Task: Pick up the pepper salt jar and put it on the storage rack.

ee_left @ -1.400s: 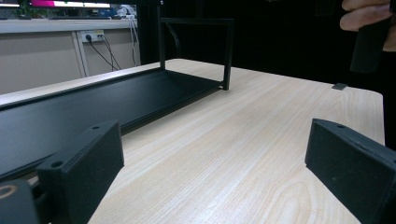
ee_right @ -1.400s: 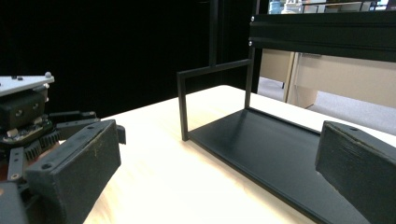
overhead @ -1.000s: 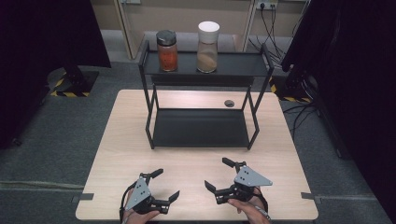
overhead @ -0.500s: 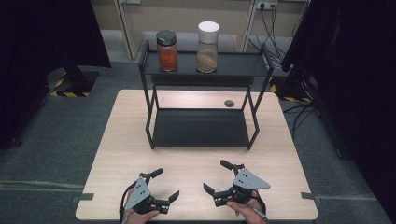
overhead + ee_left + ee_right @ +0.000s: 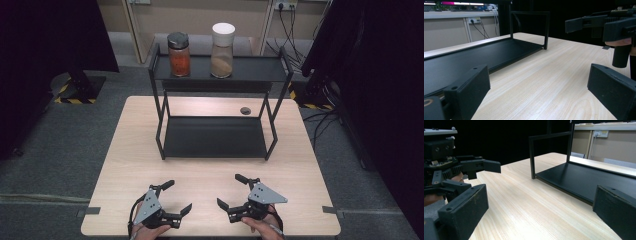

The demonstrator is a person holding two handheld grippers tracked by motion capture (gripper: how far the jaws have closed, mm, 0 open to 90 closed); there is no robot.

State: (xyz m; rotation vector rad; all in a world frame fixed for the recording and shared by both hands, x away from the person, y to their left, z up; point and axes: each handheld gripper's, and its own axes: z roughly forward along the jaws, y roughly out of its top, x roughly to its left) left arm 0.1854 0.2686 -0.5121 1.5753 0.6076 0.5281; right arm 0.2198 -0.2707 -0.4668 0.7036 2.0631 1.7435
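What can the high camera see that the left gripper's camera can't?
The high view has two jars on the rack's top shelf: an orange-filled jar and a white-lidded jar. The left gripper view has wall sockets seen from table height. Both have the black rack, wooden table and the open right gripper.

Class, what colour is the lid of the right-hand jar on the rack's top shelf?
White, clearest in the high view: the lid tops the jar.

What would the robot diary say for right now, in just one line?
left gripper: open, holds nothing | right gripper: open, holds nothing | both low over table near edge | red jar, tan jar: on shelf top, untouched
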